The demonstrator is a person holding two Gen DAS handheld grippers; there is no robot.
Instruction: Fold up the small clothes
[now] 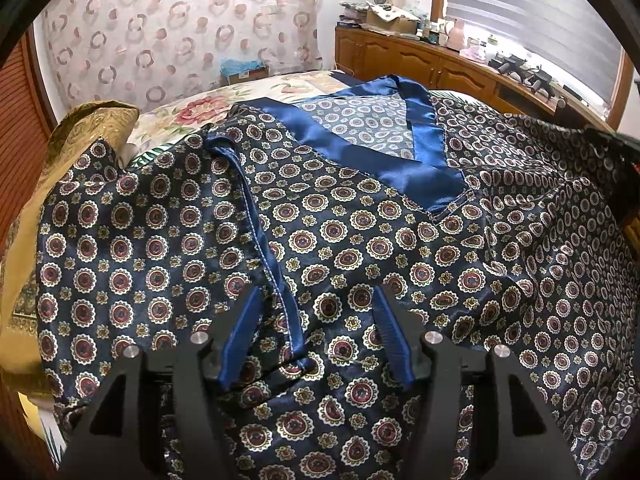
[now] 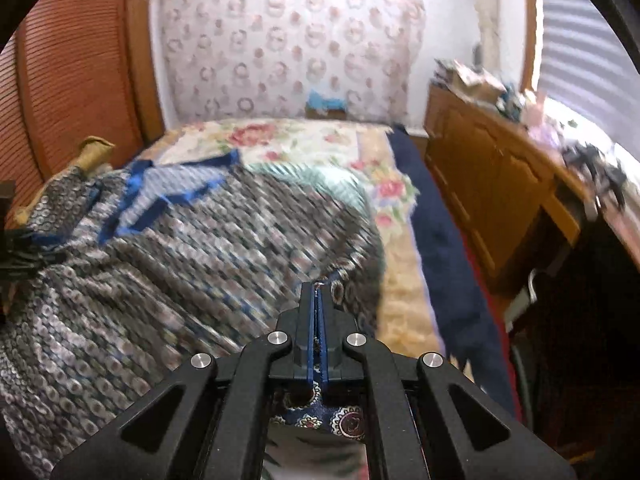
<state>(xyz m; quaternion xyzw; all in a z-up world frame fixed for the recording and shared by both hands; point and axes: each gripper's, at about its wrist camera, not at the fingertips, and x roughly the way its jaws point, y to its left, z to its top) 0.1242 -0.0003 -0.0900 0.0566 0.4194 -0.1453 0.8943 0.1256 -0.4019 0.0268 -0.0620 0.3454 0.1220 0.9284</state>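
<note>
A navy satin top [image 1: 360, 248] with medallion print and a shiny blue V-neck collar [image 1: 384, 148] lies spread on the bed. My left gripper [image 1: 316, 292] is open just above it, its jaws either side of a blue-trimmed sleeve hem [image 1: 272, 264]. In the right wrist view the same top [image 2: 200, 248] is blurred by motion. My right gripper [image 2: 319, 286] is shut on the top's right edge, with cloth pinched between the pads and hanging below them.
A floral bedspread [image 2: 304, 140] covers the bed. A gold pillow [image 1: 88, 128] lies at the left by the wooden headboard [image 2: 72, 64]. A wooden cabinet [image 2: 500, 184] with clutter on top runs along the right under the window blinds. A patterned curtain hangs behind.
</note>
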